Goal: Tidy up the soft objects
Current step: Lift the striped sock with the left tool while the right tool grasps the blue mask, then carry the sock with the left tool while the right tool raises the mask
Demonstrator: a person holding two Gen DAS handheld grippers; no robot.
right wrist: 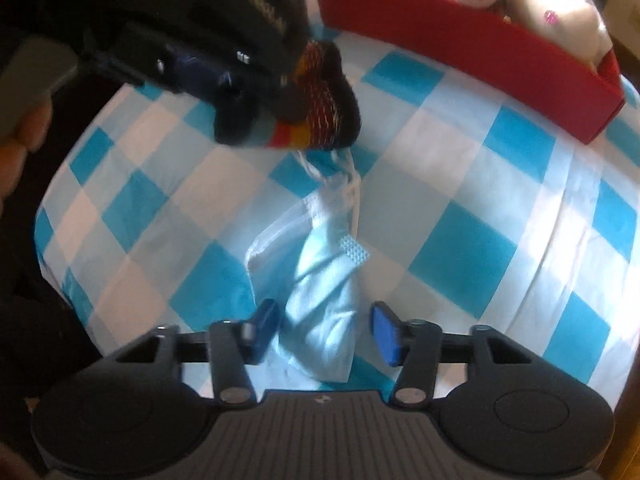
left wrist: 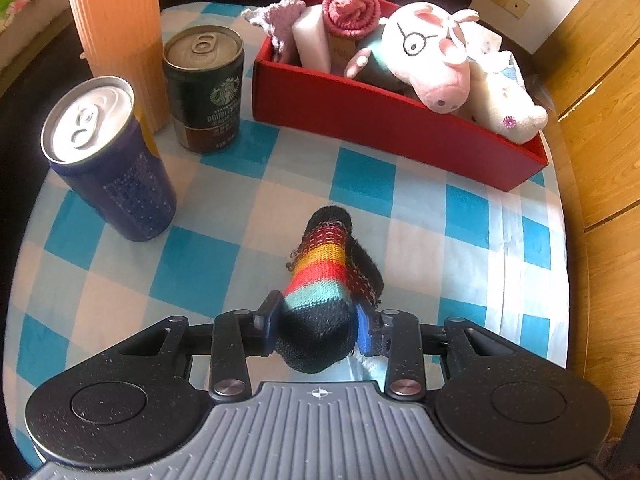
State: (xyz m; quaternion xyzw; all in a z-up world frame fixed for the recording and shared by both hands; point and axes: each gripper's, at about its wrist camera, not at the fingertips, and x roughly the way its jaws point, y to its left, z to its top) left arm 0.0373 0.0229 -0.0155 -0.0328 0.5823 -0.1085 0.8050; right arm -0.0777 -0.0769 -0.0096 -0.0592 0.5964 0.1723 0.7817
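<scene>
The left gripper [left wrist: 316,326] is clamping a rolled striped sock [left wrist: 328,276], both pads pressing into its dark end, while the free end is hanging above the checked tablecloth [left wrist: 420,216]. The right gripper [right wrist: 324,330] is pointing down over a pale blue face mask [right wrist: 320,296] that is lying crumpled on the cloth; the mask is sitting between the blue fingers [right wrist: 384,334], which are standing apart, and a gap is showing at the right-hand one, so no grip is established. In the right wrist view, the left gripper with its sock is appearing just beyond the mask's tie strings. A red box [left wrist: 384,120] is standing at the far side of the table, already containing a pink pig plush [left wrist: 428,60], a white plush [left wrist: 508,108], a rolled pink sock [left wrist: 352,12], a white sponge block [left wrist: 312,36] and a lilac knitted cloth [left wrist: 276,20]. Two drink cans, one dark green [left wrist: 206,88] and one blue [left wrist: 112,160], are standing left of the box beside an orange ribbed column [left wrist: 116,24].
</scene>
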